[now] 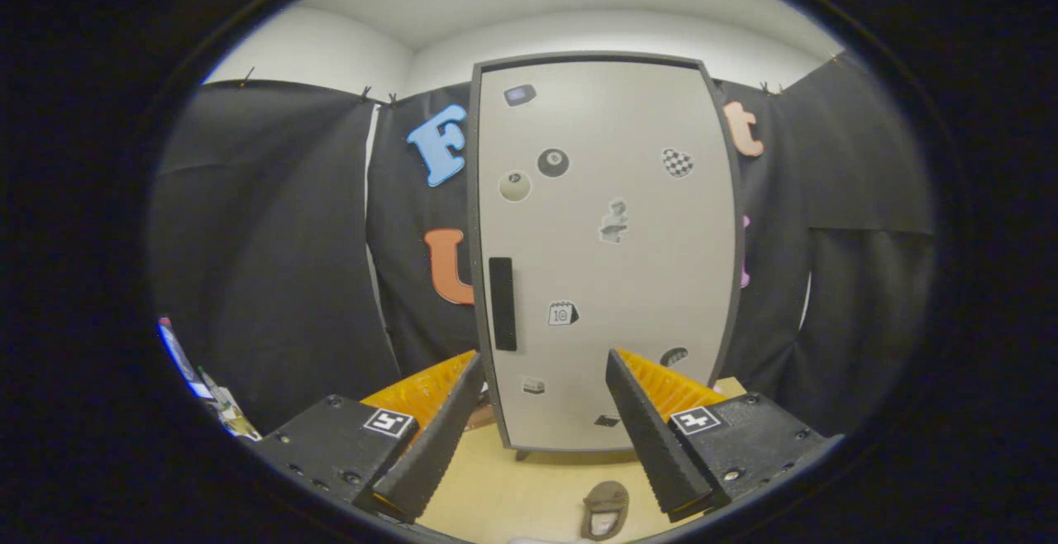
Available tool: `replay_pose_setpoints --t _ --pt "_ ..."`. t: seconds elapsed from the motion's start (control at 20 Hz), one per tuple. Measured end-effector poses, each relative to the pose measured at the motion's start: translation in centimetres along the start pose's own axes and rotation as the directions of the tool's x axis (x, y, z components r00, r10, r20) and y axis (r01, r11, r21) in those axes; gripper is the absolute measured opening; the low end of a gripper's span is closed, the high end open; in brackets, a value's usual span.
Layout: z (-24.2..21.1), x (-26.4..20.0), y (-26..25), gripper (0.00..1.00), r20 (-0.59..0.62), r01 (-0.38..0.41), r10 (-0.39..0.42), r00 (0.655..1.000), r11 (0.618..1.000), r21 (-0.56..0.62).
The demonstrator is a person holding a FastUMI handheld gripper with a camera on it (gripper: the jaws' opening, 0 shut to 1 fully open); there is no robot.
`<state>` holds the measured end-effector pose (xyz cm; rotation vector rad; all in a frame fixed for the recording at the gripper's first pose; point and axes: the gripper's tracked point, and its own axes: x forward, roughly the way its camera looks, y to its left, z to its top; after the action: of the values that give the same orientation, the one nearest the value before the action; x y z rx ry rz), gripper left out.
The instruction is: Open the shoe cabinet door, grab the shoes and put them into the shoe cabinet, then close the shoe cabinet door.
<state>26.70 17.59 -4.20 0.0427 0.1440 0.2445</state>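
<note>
Left of the fingers, black cloth [273,238] is seen hanging, with some small coloured clutter [202,387] low beside the left finger; too small to identify. The gripper [541,420] is held spread wide, nothing between the fingers, nothing gripped. Straight ahead, beyond the fingertips, the shoe cabinet [603,255] is stood upright on a light wooden surface [529,486], its door closed and dotted with small stickers. A dark vertical handle [502,303] is set near the door's left edge, just above and slightly inside the left fingertip line. A shoe [605,509] is seen lying on the surface below and between the fingers, nearer the right finger [653,436], well short of the cabinet.

Step in hand is judged as door opening, not yet started. For a clean pull, the tool should be shifted left so the handle is centred between the fingers, then closed squarely on it; hinges are presumably on the right, so an arc pull toward the holder is advised. The shoe should be kept clear of the swing.
</note>
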Motion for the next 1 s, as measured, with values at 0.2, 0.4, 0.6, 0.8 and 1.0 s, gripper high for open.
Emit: replay_pose_setpoints --t 0.2,0.4,0.6,0.8,1.0 --pt "0.0 7.1 1.8 0.98 -0.018 -0.032 0.032 0.999 0.999 -0.001" --pt "-0.5 12.3 2.7 0.95 -0.031 -0.033 0.033 0.999 0.999 -0.005" --pt "-1.0 15.9 2.6 0.86 -0.051 -0.01 0.007 0.999 0.999 -0.046" --pt "-1.0 17.6 3.1 0.74 -0.042 -0.012 0.011 0.999 0.999 -0.044" --pt "-1.5 18.4 3.2 0.56 -0.063 0.012 -0.012 0.998 1.0 -0.003"
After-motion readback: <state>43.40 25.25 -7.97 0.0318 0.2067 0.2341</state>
